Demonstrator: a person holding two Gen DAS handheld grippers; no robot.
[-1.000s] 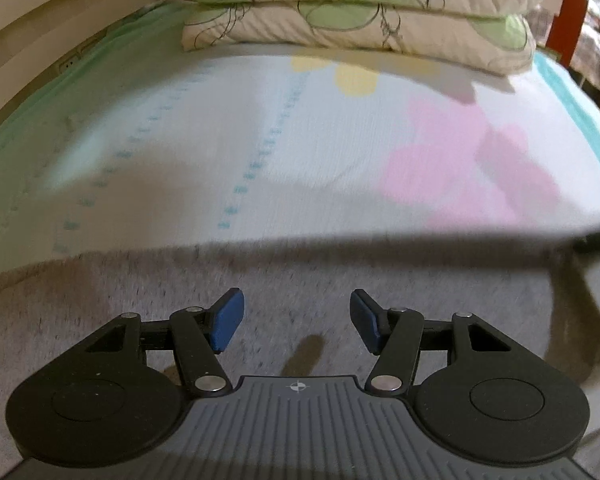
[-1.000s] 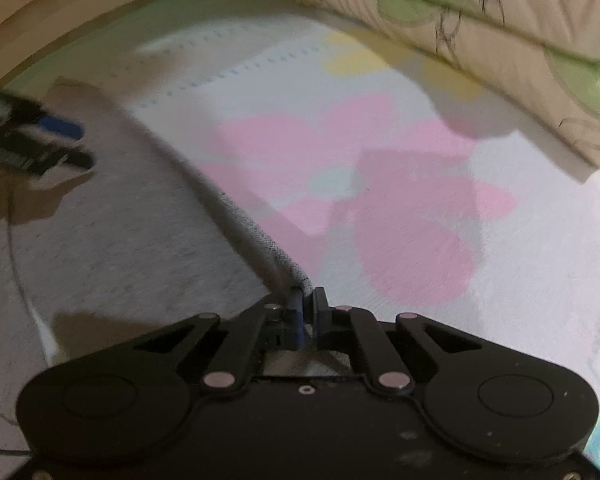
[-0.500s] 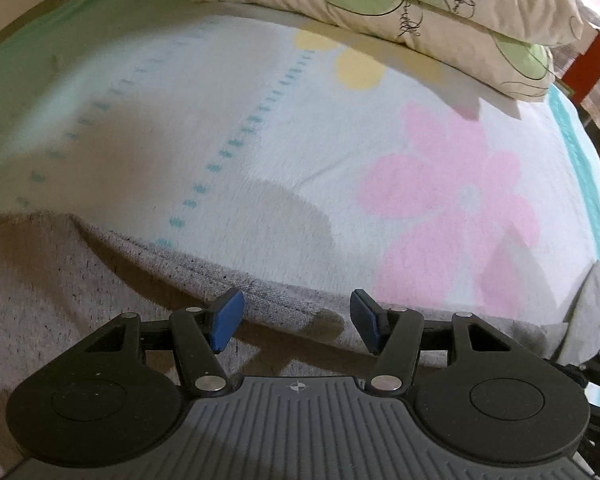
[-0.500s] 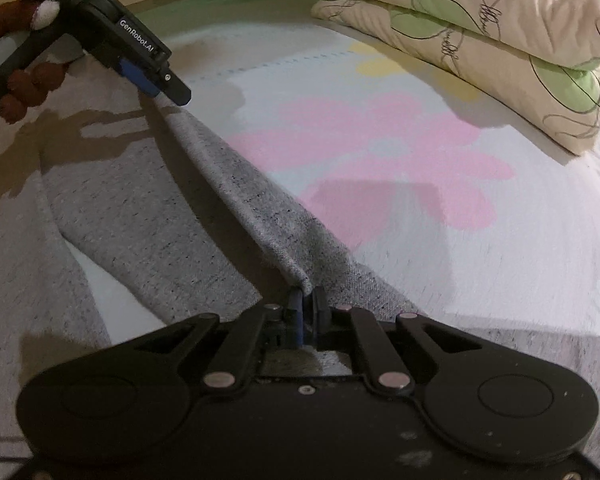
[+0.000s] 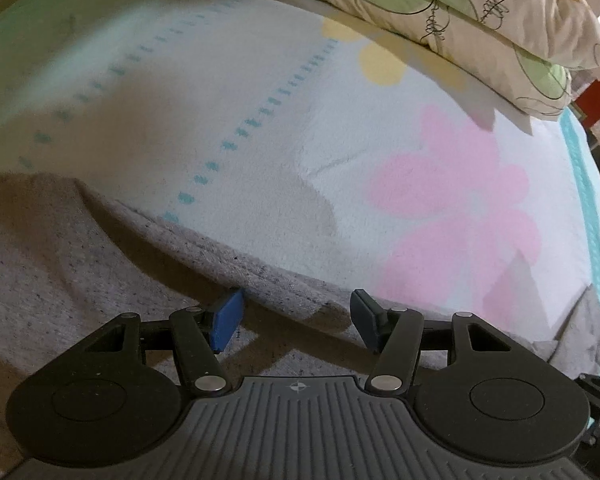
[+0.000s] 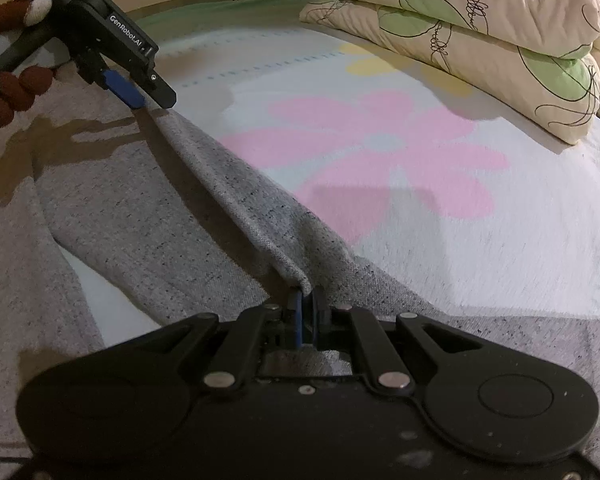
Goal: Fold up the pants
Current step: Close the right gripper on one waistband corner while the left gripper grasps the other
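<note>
Bedsheet (image 5: 260,128) with pink flower print, grey sweatpants (image 6: 148,216) spread across its near side. Right gripper (image 6: 305,312) clamped on the pants' far edge. Left gripper (image 5: 296,320) spread wide, straddling the same hem, nothing pinched yet. Looks like pre-fold pickup: left needs to close on the hem, then lift together. Folded quilt (image 6: 480,36) sits well clear.
</note>
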